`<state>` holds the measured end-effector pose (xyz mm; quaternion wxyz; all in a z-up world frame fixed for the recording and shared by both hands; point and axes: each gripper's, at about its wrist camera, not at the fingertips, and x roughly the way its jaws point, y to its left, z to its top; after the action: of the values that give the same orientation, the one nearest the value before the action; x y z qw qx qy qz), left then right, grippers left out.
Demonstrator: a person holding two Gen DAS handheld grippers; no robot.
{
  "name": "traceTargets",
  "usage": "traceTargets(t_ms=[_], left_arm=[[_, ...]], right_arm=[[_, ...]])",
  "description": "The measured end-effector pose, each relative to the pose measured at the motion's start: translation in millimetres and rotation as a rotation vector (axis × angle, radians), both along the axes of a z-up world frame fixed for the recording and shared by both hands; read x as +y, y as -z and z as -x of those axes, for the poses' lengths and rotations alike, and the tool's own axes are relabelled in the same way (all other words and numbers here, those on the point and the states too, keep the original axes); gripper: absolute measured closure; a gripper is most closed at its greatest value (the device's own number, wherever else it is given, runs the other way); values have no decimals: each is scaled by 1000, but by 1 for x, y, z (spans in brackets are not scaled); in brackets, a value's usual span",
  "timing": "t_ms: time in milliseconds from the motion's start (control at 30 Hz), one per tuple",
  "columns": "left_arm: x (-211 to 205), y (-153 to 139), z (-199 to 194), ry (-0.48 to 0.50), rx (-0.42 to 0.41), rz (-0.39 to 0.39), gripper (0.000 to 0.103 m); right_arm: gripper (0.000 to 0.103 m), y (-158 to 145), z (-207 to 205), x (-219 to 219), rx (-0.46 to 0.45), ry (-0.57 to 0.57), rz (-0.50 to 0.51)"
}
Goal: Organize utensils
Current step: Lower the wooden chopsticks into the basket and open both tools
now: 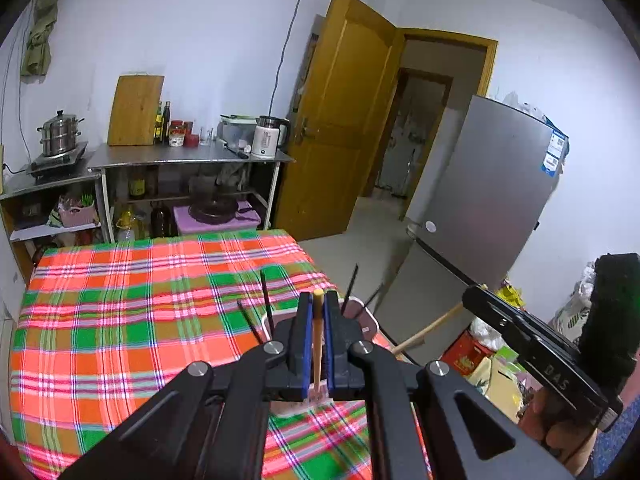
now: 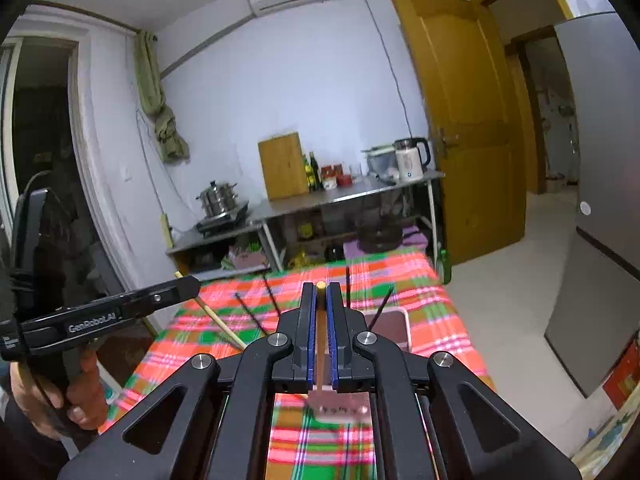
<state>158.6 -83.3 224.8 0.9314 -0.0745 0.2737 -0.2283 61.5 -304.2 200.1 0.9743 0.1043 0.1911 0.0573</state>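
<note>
Plainly, my left gripper (image 1: 318, 300) clamps a slim wooden chopstick (image 1: 317, 344) above the plaid cloth (image 1: 120, 300); my right gripper (image 2: 320, 292) clamps another (image 2: 321, 344); only its view shows the hand (image 2: 76, 392); thin black chopsticks (image 1: 267, 300) stand in a pale container (image 1: 370, 326).

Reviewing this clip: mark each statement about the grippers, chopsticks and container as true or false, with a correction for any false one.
1. Each gripper is shut on a light wooden chopstick. True: the left gripper and the right gripper each clamp a wooden chopstick between the jaws.
2. Dark chopsticks stand in the pinkish container. True.
3. The container sits on the steel counter. False: it sits on the plaid cloth.
4. The yellow door is closed. False: it stands open.
5. A white kettle is on the steel counter. True.
</note>
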Motion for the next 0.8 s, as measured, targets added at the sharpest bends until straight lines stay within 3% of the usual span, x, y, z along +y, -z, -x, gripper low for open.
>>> traceTargets(t_ms=[233,800], left_arm=[[-10,13,-20,-15,12,-26,97],[-32,62,-55,10,124,-106,97]], right_arm=[[98,3,-21,-5,-2,16,-9],[98,64,-61,11,139,-6,58]])
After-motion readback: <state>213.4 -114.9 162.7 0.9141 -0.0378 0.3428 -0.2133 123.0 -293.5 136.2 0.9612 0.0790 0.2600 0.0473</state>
